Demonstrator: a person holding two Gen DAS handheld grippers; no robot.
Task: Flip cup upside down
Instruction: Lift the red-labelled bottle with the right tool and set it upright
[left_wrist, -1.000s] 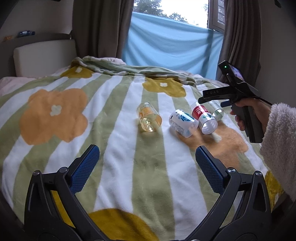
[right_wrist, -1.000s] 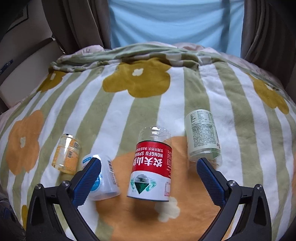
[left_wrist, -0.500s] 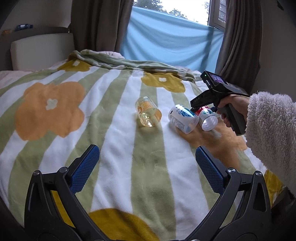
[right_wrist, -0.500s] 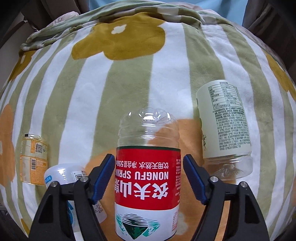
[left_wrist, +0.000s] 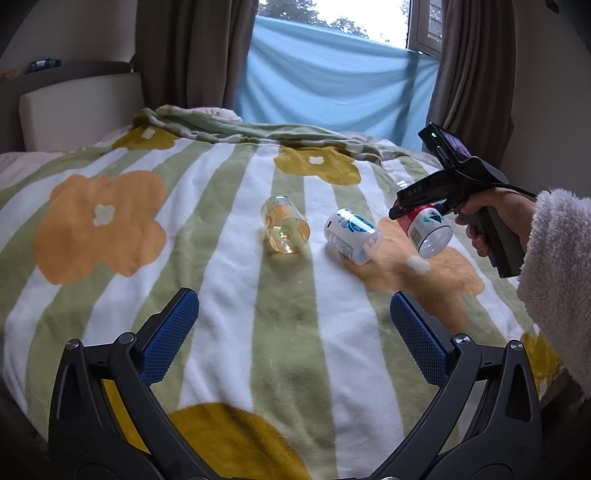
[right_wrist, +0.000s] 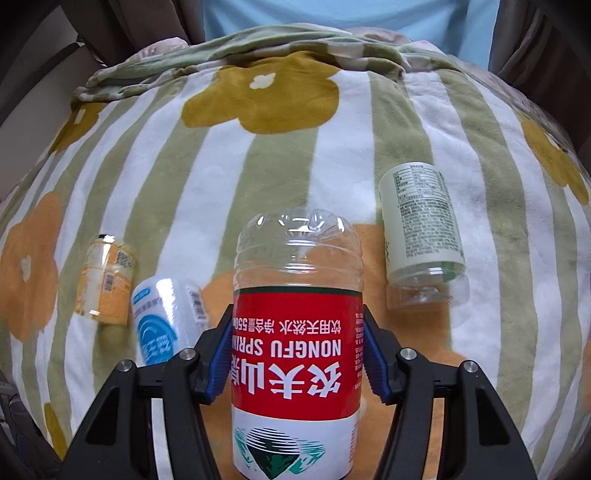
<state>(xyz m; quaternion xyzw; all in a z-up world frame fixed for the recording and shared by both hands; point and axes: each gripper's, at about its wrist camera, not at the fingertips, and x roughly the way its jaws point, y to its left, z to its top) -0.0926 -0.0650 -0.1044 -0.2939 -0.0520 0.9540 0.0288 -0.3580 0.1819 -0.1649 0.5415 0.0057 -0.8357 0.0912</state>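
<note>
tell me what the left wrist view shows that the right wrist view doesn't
Only the left wrist view shows the left tongs, open and empty, and the person's right hand. Only the right wrist view shows the pale green-labelled clear cup lying on the blanket. Both show the right tongs shut on the red-labelled clear plastic cup, plus the orange-labelled cup and blue-and-white cup.

A striped blanket (left_wrist: 229, 295) with green and white bands and orange and mustard flowers covers the bed. A blue cloth (left_wrist: 325, 96) hangs across the window, with brown curtains (left_wrist: 192, 51) at each side. A cream headboard cushion (left_wrist: 77, 99) stands at the left. A folded edge of the blanket bunches up along the far side of the bed.
</note>
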